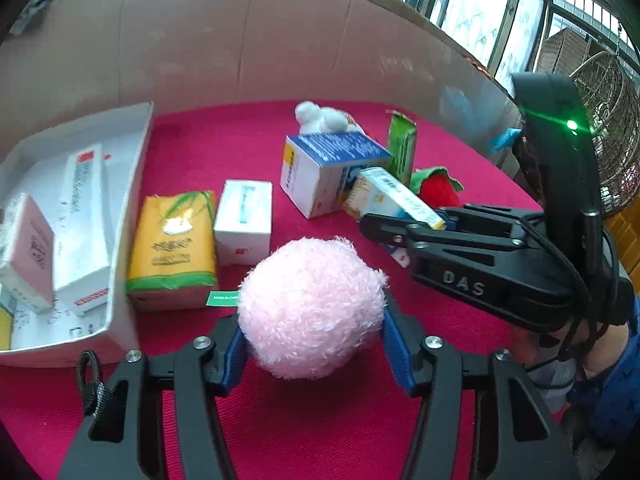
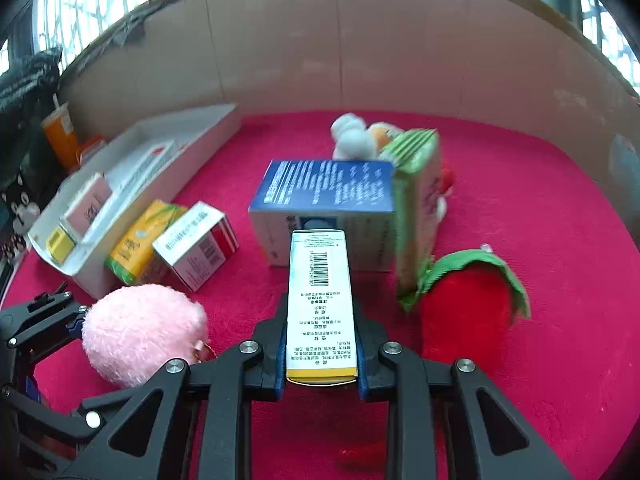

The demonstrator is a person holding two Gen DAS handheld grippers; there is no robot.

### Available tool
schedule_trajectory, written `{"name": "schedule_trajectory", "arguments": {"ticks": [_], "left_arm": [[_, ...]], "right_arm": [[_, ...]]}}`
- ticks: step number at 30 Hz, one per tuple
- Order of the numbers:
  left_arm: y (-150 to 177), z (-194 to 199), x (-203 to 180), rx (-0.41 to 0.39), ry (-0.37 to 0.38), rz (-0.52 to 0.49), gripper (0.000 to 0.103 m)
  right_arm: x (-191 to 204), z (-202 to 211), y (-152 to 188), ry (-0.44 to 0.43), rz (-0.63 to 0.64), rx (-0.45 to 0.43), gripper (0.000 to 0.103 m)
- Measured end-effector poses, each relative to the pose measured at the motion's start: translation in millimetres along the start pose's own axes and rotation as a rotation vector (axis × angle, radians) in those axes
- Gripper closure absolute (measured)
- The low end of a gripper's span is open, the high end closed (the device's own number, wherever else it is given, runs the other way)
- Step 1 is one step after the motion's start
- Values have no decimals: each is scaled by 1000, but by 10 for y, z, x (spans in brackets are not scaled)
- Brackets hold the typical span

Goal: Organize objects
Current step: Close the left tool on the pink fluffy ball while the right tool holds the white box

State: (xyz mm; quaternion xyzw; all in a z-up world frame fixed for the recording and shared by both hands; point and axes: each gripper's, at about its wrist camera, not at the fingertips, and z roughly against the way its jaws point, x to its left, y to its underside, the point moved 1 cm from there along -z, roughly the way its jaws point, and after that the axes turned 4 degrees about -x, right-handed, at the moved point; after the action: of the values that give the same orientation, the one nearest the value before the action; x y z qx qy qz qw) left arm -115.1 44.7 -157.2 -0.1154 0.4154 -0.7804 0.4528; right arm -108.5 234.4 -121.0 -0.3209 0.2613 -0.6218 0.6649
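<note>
A pink plush ball [image 1: 310,304] rests on the red cloth between the blue pads of my left gripper [image 1: 316,344], and both pads touch its fluff. In the right wrist view the ball [image 2: 144,332] lies at the lower left, with the left gripper [image 2: 60,320] beside it. My right gripper [image 2: 321,320] is shut on a narrow white box [image 2: 320,300] with a barcode and a yellow end. The box points toward a blue-and-white carton [image 2: 324,192]. The left wrist view shows the right gripper [image 1: 404,224] holding that narrow box [image 1: 394,196].
A white tray [image 1: 120,216] at the left holds several boxes. Beside it lie a yellow tissue pack [image 1: 172,240] and a white box [image 1: 244,220]. A green carton [image 2: 416,208], a strawberry plush [image 2: 468,312] and a white plush [image 2: 352,136] crowd the blue carton. A cardboard wall [image 2: 360,48] rings the cloth.
</note>
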Motion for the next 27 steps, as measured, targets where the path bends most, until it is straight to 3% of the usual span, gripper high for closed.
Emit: {"name": "schedule_trajectory", "arguments": {"ticks": [7, 13, 27], "left_arm": [[-35, 90, -74, -58, -94, -53, 46], [-42, 204, -75, -114, -138, -56, 46], [-45, 287, -85, -163, -175, -57, 46]], "right_arm": [[9, 201, -7, 66, -4, -94, 76], [-107, 258, -17, 113, -72, -119, 76], [8, 410, -7, 214, -11, -199, 76]]}}
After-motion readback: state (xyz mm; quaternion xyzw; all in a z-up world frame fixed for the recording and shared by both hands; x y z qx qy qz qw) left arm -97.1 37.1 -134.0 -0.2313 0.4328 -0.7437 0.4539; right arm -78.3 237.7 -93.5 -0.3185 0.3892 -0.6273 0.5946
